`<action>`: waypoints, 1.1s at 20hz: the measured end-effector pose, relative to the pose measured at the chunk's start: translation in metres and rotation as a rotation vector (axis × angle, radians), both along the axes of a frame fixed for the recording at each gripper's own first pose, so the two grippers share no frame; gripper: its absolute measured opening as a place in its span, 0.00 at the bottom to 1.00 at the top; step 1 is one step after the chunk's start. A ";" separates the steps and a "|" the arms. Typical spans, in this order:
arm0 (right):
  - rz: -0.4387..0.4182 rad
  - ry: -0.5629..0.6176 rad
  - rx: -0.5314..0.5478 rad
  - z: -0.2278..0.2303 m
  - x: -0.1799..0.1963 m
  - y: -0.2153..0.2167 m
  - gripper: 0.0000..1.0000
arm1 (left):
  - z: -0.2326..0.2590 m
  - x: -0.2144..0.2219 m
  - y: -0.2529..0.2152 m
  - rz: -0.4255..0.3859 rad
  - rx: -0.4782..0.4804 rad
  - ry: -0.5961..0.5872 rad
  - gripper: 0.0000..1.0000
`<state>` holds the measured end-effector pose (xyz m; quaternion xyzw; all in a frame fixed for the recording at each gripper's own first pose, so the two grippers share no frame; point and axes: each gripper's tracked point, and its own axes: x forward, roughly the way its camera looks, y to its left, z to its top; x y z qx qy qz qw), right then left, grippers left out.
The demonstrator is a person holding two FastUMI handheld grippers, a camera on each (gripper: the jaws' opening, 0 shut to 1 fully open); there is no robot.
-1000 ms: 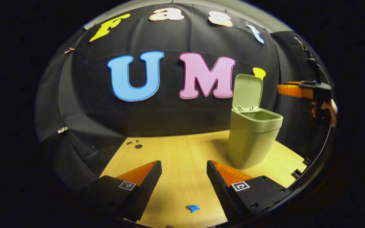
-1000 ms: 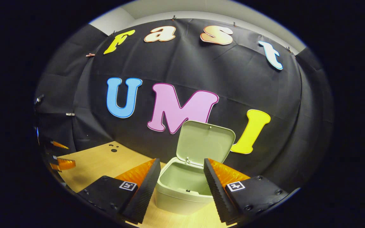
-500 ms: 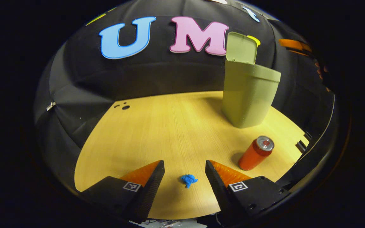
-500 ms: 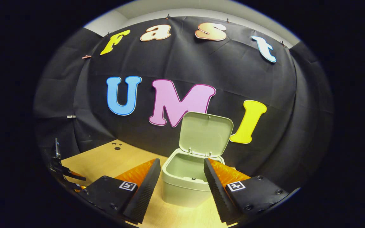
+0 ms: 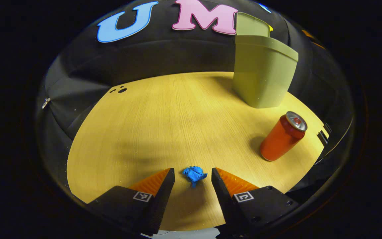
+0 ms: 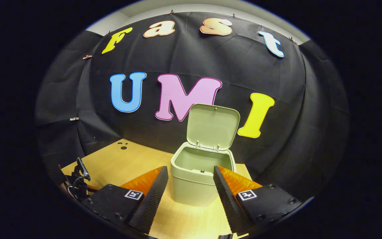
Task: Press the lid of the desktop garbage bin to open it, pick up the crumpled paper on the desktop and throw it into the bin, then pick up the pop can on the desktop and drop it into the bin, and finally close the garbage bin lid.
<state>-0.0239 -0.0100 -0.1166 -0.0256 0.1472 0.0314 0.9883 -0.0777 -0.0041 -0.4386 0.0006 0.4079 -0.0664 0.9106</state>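
- Left gripper (image 5: pixel 193 186) has its two fingers spread to a middle width, and the small blue crumpled paper ball (image 5: pixel 194 174) lies on the pale wooden counter (image 5: pixel 164 126) just between the fingertips; neither finger touches it yet.
- Right gripper (image 6: pixel 191 189) is also open and holds nothing. It hangs in front of the light green plastic garbage bin (image 6: pixel 199 179).
- The bin's hinged green lid (image 6: pixel 212 126) stands upright, so the opening step looks done, and I judge that picking up the paper is the step now.
- The paper ball is probably very light and soft. It should squash easily under the fingers, and a light touch from one finger could push it away.
- A good hold would be across the middle of the ball, with both fingers lowered close to the counter before they close, so the ball does not slip out under them.
- The red metal pop can (image 5: pixel 282 136) stands upright on the counter, to the right of the paper and nearer than the bin, well apart from both.
- The can is smooth and round, perhaps empty and light, so I think it should be held across the middle of its body.
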 end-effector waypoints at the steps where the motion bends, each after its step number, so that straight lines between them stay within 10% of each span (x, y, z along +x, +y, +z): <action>1: -0.004 0.002 -0.003 -0.001 -0.001 -0.002 0.88 | -0.004 0.001 -0.002 -0.006 0.004 0.011 0.72; 12: -0.042 0.031 0.010 -0.012 -0.007 -0.015 0.88 | -0.022 0.009 -0.001 -0.034 0.053 0.062 0.41; 22: -0.038 0.044 0.038 -0.024 0.002 -0.008 0.88 | 0.034 0.031 0.018 0.034 0.005 -0.013 0.39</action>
